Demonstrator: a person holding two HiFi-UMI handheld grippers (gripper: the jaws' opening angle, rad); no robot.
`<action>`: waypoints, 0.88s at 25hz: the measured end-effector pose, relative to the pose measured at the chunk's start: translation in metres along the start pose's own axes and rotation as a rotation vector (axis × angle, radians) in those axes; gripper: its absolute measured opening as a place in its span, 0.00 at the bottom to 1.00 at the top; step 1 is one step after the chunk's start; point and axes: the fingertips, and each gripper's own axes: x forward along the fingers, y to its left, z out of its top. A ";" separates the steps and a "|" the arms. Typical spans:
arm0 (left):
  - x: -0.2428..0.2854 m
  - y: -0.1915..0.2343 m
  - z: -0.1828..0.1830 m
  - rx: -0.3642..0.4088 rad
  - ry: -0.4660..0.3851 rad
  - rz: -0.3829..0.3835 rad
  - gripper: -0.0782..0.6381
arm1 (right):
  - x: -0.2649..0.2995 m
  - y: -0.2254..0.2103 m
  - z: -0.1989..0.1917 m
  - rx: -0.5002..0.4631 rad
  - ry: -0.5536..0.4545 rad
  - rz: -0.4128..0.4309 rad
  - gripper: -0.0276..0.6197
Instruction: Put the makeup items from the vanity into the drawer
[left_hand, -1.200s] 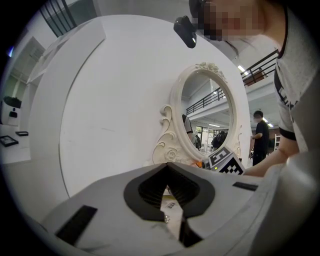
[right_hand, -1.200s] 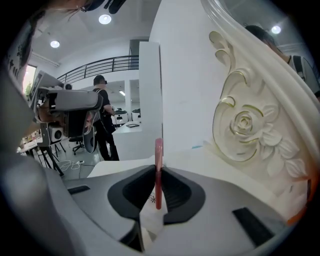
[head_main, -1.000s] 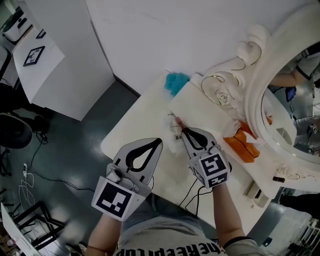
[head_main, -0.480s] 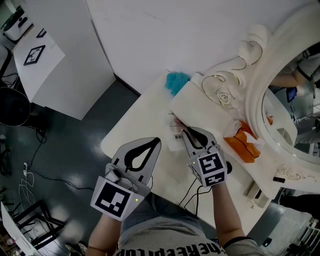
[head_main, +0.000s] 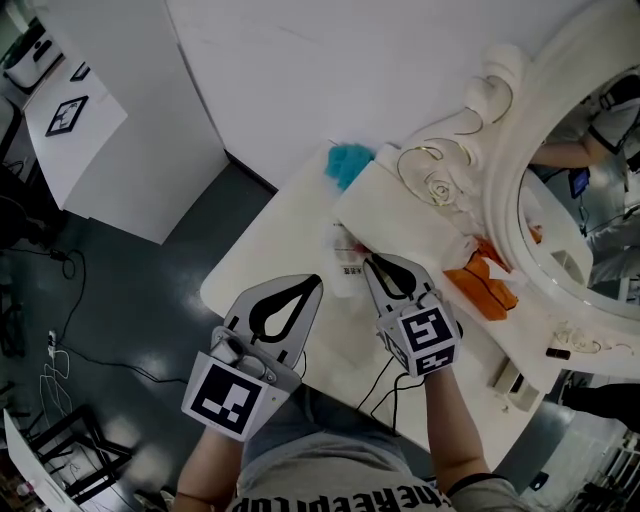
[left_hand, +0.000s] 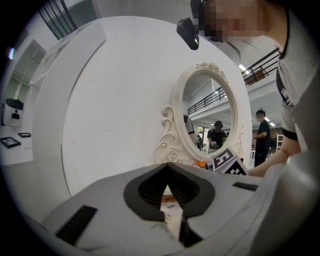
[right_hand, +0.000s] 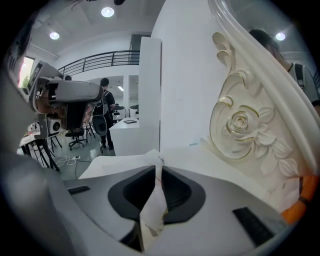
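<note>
We read the frame (head_main: 440, 185) as carved cream resin — glossy, with thin gilt lines. The vanity (head_main: 260, 270) top is smooth, matt white. The left gripper (head_main: 317, 282) and right gripper (head_main: 365, 259) look like matt grey plastic, black-lined; the packet (right_hand: 152, 200) seems thin, creased paper. The puff (head_main: 350, 163) is fluffy teal.
</note>
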 end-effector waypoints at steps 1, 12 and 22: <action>0.000 -0.001 0.000 0.001 -0.001 -0.003 0.13 | -0.002 0.001 0.002 0.008 -0.011 0.005 0.12; -0.001 -0.018 0.007 0.027 -0.012 -0.063 0.13 | -0.033 0.005 0.021 0.065 -0.107 -0.032 0.05; -0.002 -0.041 0.014 0.058 -0.024 -0.145 0.13 | -0.072 0.017 0.035 0.142 -0.200 -0.077 0.06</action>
